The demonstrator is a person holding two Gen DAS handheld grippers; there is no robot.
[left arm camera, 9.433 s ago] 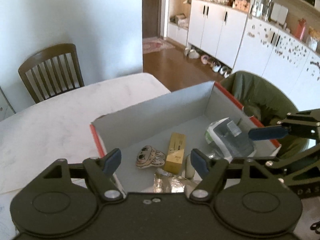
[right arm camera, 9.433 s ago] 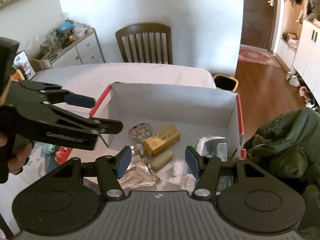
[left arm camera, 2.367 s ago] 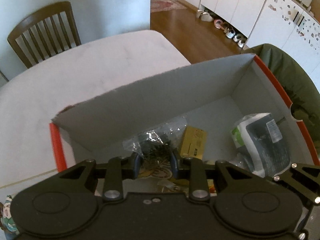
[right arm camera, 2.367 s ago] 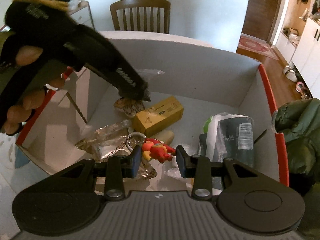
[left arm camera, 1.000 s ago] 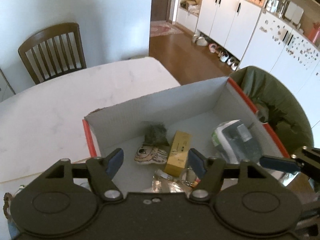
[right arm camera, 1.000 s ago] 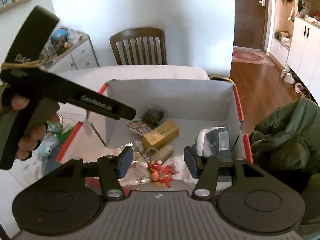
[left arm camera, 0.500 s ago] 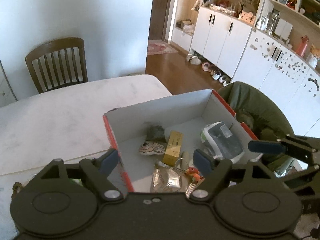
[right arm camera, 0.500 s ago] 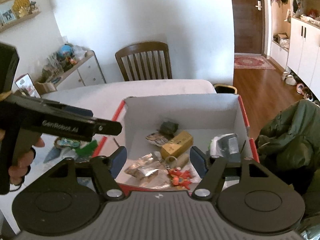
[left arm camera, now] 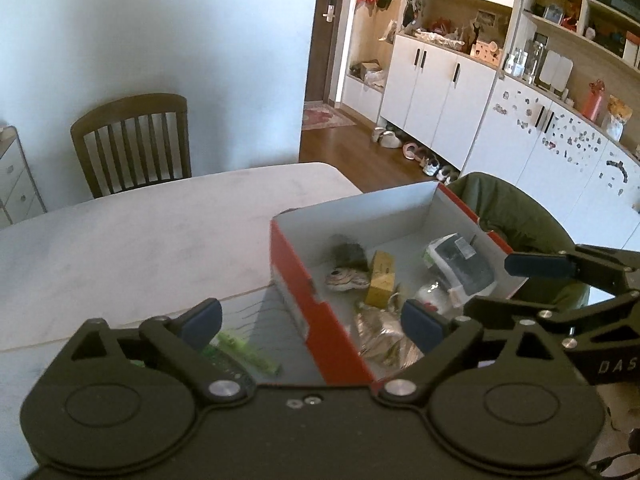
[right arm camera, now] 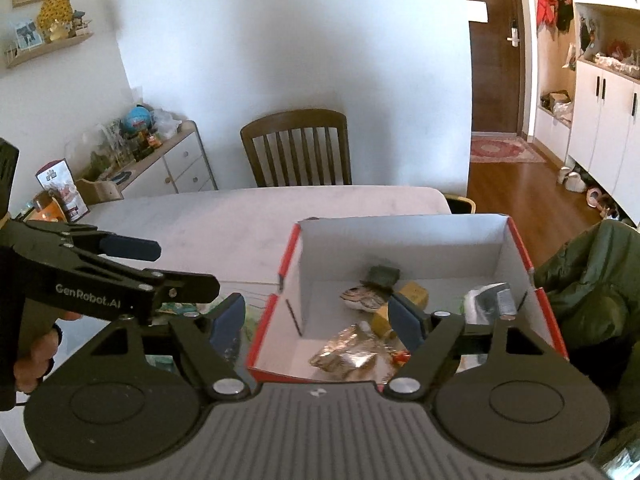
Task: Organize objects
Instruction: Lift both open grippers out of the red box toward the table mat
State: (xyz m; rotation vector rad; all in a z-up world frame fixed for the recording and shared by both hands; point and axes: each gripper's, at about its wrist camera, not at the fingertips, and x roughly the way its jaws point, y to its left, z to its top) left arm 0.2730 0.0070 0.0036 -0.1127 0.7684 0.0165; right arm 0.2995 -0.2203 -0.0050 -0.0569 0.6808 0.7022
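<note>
jaws, left: on my left gripper (left arm camera: 310,316) i see both blue pads spread wide, nothing between them; it hangs above the near left corner of the box.
jaws, right: my right gripper (right arm camera: 316,316) is just as wide apart and empty, above the box's near edge.
box: red-sided cardboard box (left arm camera: 294,276) with a grey inside sits on the white table (left arm camera: 140,232), open at the top; i take it as my landmark.
in the box, far end: dark crumpled bag (left arm camera: 347,251) lies against the far wall, with a striped shell-like toy (left arm camera: 346,279) just in front of it.
in the box, middle: yellow carton (left arm camera: 381,279) lies beside the striped toy, touching or nearly so.
in the box, right side: white and grey packet (left arm camera: 460,262) rests along the right wall.
in the box, near end: silver foil pouch (left arm camera: 382,338) lies by the near wall; from the right wrist camera i make out a bit of a red toy (right arm camera: 401,356) just beside it, mostly hidden behind my finger.
outside the box, left: green item (left arm camera: 248,354) lies on the table close to the box's left wall, partly under my left gripper; other small things beside it are too hidden to name.
beyond the box: wooden chair (right arm camera: 298,148) stands at the table's far side.
right of the box: dark green jacket (right arm camera: 592,280) is bunched up against the box's right side.
hand: in the right wrist camera a hand (right arm camera: 34,354) grips the left gripper's handle, well left of the box.
</note>
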